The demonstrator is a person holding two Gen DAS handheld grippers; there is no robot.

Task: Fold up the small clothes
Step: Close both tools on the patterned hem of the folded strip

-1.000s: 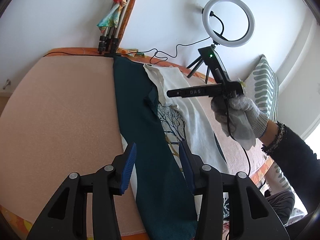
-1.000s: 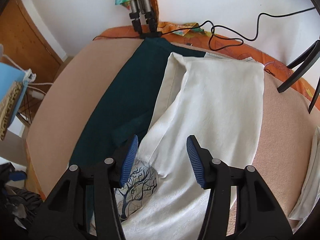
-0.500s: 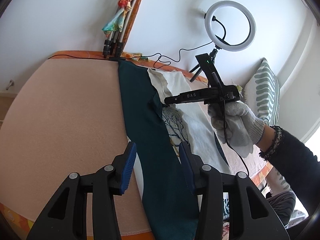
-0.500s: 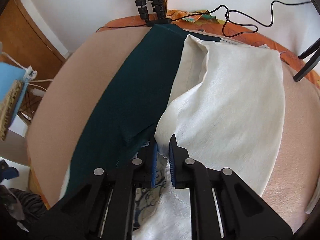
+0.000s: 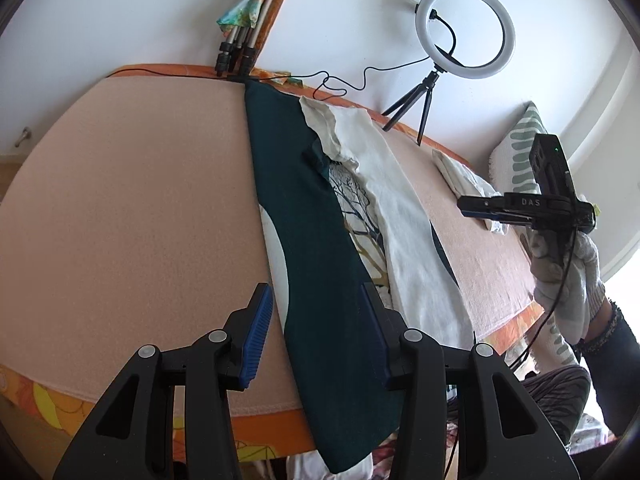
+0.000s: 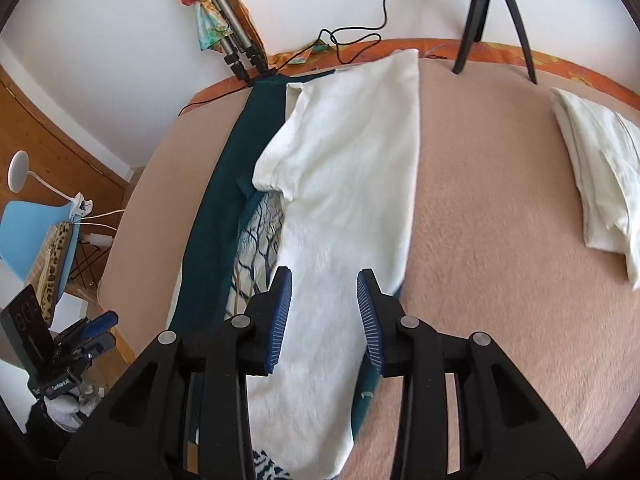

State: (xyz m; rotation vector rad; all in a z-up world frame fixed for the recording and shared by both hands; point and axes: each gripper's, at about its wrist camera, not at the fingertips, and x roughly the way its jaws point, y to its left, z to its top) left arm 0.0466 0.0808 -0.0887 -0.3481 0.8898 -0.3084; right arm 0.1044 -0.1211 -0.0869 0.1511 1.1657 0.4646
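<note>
A small shirt lies lengthwise on the peach blanket [image 5: 120, 200]. Its left side is folded in, showing dark teal [image 5: 312, 240]; its right side is folded in, showing white [image 6: 352, 168]. A tree print [image 6: 256, 248] shows in the strip between the two folds. My left gripper [image 5: 318, 332] is open above the teal fold near the table's front edge. My right gripper [image 6: 324, 320] is open and empty, above the white fold. In the left wrist view the right gripper [image 5: 480, 206] sits off to the right, held in a gloved hand.
A folded white garment [image 6: 596, 184] lies on the blanket to the right. A ring light on a small tripod [image 5: 464, 32] and folded tripod legs [image 5: 240, 52] stand at the back edge, with a black cable [image 5: 344, 80]. A blue chair [image 6: 32, 236] is left of the table.
My right gripper was shut on the white sleeve edge half a second ago; it has let go, opened and pulled back to the right. The left gripper stayed open over the teal fold.
</note>
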